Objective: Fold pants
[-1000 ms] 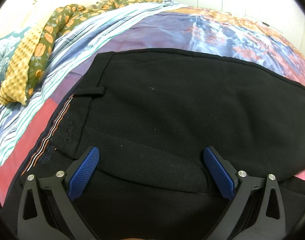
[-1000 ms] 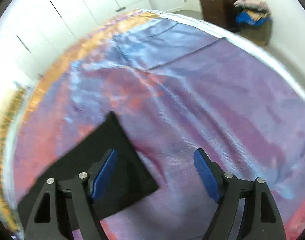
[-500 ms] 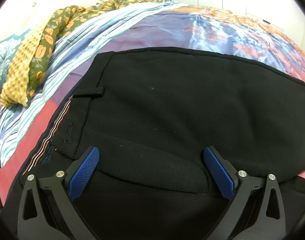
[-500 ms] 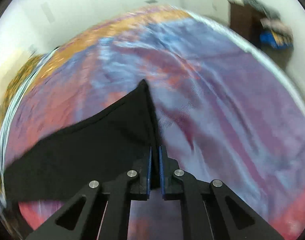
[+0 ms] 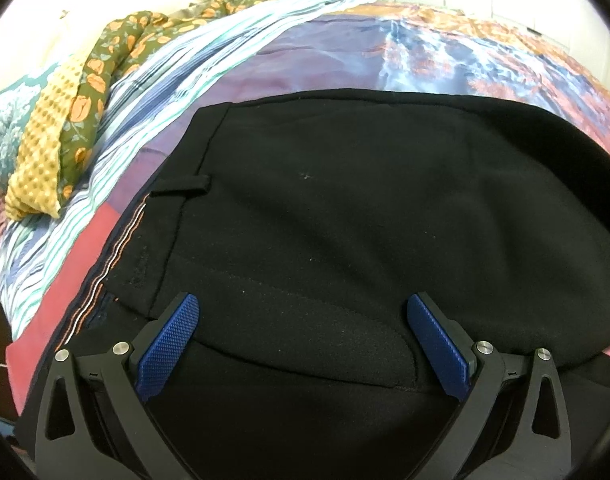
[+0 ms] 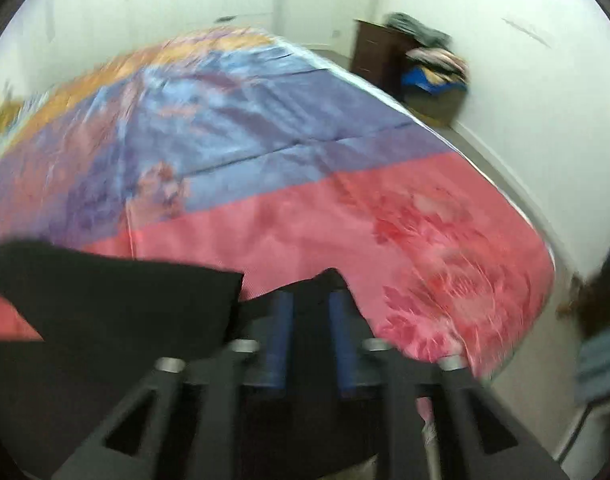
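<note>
Pants: black, spread on the bed, waistband toward the pillow end.
Left hand-held gripper: jaws wide, empty, over the waist.
Right hand-held gripper: jaws opening, leg cloth between them.
Progress: first fold underway; more remain.

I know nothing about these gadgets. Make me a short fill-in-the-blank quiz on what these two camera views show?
1. The pants are ____ in colour.
2. The left claw hovers over the pants with its fingers spread ____.
3. The pads of the right claw are ____ in colour, with black cloth between them.
4. The pants lie on a ____.

Missing words: black; wide; blue; bed
</note>
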The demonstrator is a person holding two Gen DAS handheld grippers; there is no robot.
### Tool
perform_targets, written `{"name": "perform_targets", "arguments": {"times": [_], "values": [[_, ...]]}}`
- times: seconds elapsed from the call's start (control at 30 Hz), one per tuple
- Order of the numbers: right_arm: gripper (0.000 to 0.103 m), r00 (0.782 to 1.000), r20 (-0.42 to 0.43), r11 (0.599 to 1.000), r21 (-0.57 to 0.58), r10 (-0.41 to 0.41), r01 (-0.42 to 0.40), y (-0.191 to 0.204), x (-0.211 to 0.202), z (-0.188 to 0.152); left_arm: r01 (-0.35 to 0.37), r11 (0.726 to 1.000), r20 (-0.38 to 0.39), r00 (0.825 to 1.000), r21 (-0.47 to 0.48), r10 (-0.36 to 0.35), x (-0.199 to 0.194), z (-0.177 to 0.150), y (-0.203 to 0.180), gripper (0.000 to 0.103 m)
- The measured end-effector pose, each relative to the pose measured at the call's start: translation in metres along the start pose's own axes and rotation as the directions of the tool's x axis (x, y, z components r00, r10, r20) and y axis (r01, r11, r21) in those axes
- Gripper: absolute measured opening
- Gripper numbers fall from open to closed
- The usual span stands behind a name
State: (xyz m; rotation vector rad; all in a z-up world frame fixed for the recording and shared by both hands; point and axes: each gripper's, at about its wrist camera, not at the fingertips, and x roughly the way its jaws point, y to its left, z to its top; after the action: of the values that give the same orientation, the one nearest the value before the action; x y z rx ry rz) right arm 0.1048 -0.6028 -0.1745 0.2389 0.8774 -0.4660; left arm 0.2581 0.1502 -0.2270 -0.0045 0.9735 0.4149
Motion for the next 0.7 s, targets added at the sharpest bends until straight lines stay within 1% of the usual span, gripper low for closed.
{"name": "perform_targets", "arguments": {"times": [0.03,0.1,0.13,0.17,0.23,0.27,0.3,0.33,0.37,0.4,0.43,0.47,0.5,0.53,0.57,0.6,0.63,0.7], "values": [[0.055,0.999,0.008,0.999,0.024,0.033,-0.033,-0.003,-0.006,0.000,-0.003,1.000,-0.015,1.000,0.000,0.003,-0.002,0.001,0.000,0.102],[0.055,0.995,0.017,0.995,0.037,0.097,-0.097,0.001,-0.020,-0.002,0.008,1.000,-0.059,0.998,-0.008,-0.008,-0.011,0.006,0.001,0.102],[0.057,0.991,0.018,0.990,0.038,0.133,-0.134,0.004,-0.026,-0.005,0.045,0.999,-0.079,0.996,-0.019,-0.046,-0.022,0.006,0.001,0.102],[0.059,0.986,0.016,0.985,0.037,0.166,-0.166,0.008,-0.034,-0.011,0.081,0.996,-0.080,0.993,-0.026,-0.083,-0.032,0.003,0.000,0.102],[0.070,0.962,0.009,0.961,0.027,0.274,-0.274,0.029,-0.048,-0.034,0.157,0.987,-0.057,0.986,-0.008,-0.158,-0.063,-0.009,-0.009,0.102],[0.071,0.951,0.002,0.951,0.018,0.309,-0.309,0.040,-0.048,-0.043,0.192,0.981,-0.051,0.980,0.007,-0.191,-0.075,-0.017,-0.015,0.102],[0.071,0.930,-0.014,0.930,0.000,0.367,-0.367,0.059,-0.050,-0.057,0.238,0.971,-0.055,0.970,0.025,-0.237,-0.091,-0.029,-0.023,0.102],[0.071,0.918,-0.024,0.918,-0.010,0.395,-0.395,0.069,-0.052,-0.065,0.275,0.961,-0.061,0.960,0.036,-0.272,-0.102,-0.040,-0.031,0.102],[0.071,0.898,-0.043,0.898,-0.024,0.438,-0.439,0.086,-0.051,-0.076,0.322,0.945,-0.066,0.946,0.053,-0.319,-0.117,-0.057,-0.041,0.102],[0.071,0.883,-0.069,0.884,-0.032,0.465,-0.467,0.101,-0.048,-0.086,0.345,0.936,-0.069,0.938,0.065,-0.341,-0.125,-0.067,-0.047,0.102],[0.071,0.875,-0.088,0.876,-0.036,0.476,-0.480,0.111,-0.045,-0.092,0.361,0.929,-0.076,0.932,0.083,-0.355,-0.132,-0.081,-0.056,0.102],[0.071,0.867,-0.111,0.868,-0.054,0.486,-0.494,0.124,-0.039,-0.100,0.365,0.926,-0.085,0.930,0.096,-0.358,-0.134,-0.091,-0.061,0.102],[0.071,0.872,-0.127,0.871,-0.082,0.473,-0.484,0.132,-0.034,-0.106,0.367,0.924,-0.107,0.928,0.109,-0.356,-0.131,-0.104,-0.068,0.102],[0.071,0.879,-0.142,0.877,-0.100,0.454,-0.469,0.138,-0.027,-0.109,0.360,0.925,-0.129,0.930,0.121,-0.345,-0.127,-0.114,-0.074,0.102],[0.072,0.886,-0.165,0.884,-0.113,0.433,-0.453,0.141,-0.019,-0.112,0.338,0.930,-0.127,0.938,0.142,-0.321,-0.124,-0.123,-0.079,0.102],[0.072,0.885,-0.181,0.884,-0.118,0.428,-0.452,0.142,-0.013,-0.114,0.315,0.933,-0.092,0.949,0.174,-0.303,-0.125,-0.130,-0.083,0.102],[0.072,0.883,-0.183,0.882,-0.118,0.433,-0.457,0.141,-0.011,-0.115,0.302,0.932,-0.073,0.953,0.200,-0.293,-0.125,-0.133,-0.086,0.102],[0.072,0.874,-0.182,0.875,-0.102,0.451,-0.473,0.137,-0.007,-0.114,0.313,0.931,-0.091,0.949,0.189,-0.301,-0.122,-0.132,-0.086,0.102]]}}
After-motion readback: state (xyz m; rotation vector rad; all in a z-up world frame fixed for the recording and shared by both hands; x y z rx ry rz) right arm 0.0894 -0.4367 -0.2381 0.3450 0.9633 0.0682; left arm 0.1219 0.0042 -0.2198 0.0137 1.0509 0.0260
